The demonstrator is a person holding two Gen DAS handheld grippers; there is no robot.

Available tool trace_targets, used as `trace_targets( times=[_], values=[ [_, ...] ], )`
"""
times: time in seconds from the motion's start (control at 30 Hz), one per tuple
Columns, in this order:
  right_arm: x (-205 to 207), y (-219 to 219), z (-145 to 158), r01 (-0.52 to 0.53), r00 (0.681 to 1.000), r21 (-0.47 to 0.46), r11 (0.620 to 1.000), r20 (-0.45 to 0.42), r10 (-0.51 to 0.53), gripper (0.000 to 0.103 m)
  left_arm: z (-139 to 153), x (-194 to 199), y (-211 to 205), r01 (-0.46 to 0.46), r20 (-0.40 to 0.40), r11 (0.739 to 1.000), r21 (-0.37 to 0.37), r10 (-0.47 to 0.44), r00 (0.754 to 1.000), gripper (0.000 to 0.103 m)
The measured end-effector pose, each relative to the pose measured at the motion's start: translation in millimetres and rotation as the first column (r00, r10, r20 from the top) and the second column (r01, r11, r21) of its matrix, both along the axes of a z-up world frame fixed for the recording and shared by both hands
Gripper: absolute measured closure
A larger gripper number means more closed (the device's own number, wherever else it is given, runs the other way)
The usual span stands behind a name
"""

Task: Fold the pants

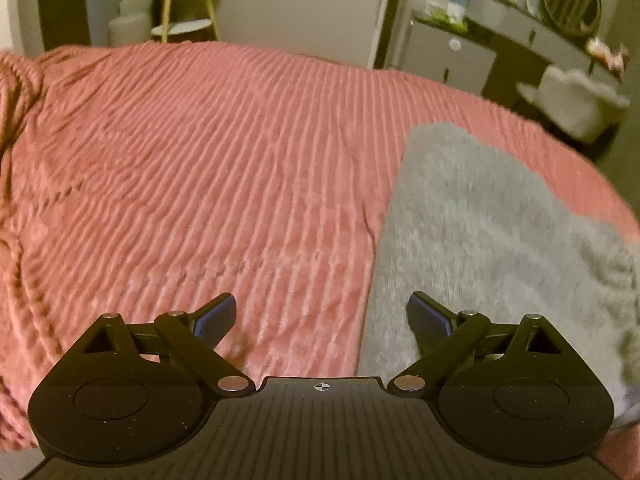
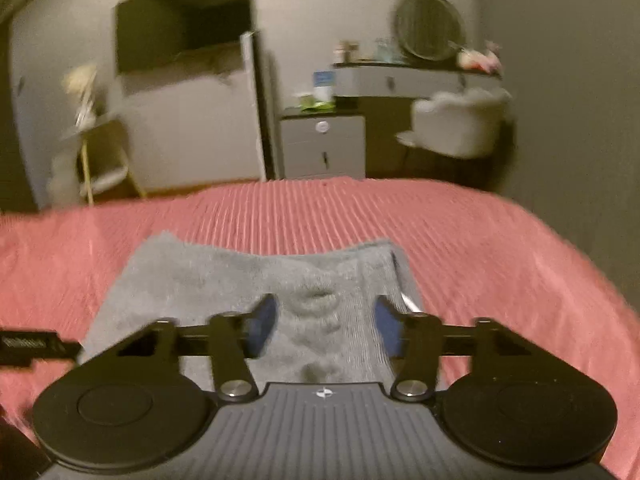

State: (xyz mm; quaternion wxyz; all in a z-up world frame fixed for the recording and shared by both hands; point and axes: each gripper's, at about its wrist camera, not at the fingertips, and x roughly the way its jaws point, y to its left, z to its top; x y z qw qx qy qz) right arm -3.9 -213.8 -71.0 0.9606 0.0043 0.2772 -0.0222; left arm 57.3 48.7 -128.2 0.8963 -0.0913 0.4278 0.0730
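Note:
The grey pants [image 2: 224, 280] lie folded into a compact rectangle on the pink ribbed bedspread [image 2: 500, 260]. My right gripper [image 2: 326, 328] hovers just above them, its blue pads apart; wrinkled grey cloth shows in the gap, but neither pad presses on it. In the left wrist view the pants [image 1: 480, 220] stretch along the right side of the bedspread [image 1: 180, 180]. My left gripper [image 1: 322, 316] stands wide open over their left edge, with its right finger above the cloth, its left finger above the bedspread and nothing between them.
Beyond the far edge of the bed stand a white cabinet [image 2: 324, 148], a dresser with a round mirror [image 2: 430, 26], a fluffy white chair [image 2: 460, 124] and a side table [image 2: 100, 152]. A black labelled object [image 2: 28, 346] pokes in at the left edge.

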Motion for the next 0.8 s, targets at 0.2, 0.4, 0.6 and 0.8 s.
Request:
trace_targets(
  times=[0.2, 0.4, 0.6, 0.8],
  values=[
    [17, -23, -31, 0.092, 0.99, -0.049, 0.995, -0.103, -0.097, 0.054, -8, 8, -4, 0.021, -0.046, 0.999, 0.03, -0.02, 0.999, 0.006],
    [10, -41, -21, 0.122, 0.99, -0.002, 0.992, -0.07, -0.122, 0.013, 3, 26, 1, 0.136, -0.054, 0.99, 0.031, -0.135, 0.989, 0.006],
    [28, -74, -37, 0.024, 0.972, 0.123, 0.992, -0.236, 0.006, 0.0, 0, 49, -1, 0.392, -0.047, 0.92, -0.015, -0.393, 0.918, 0.006],
    [49, -110, -74, -0.025, 0.906, 0.45, 0.893, -0.367, 0.21, 0.0, -18, 81, 15, 0.375, -0.074, 0.908, -0.188, -0.394, 0.916, 0.001]
  ],
)
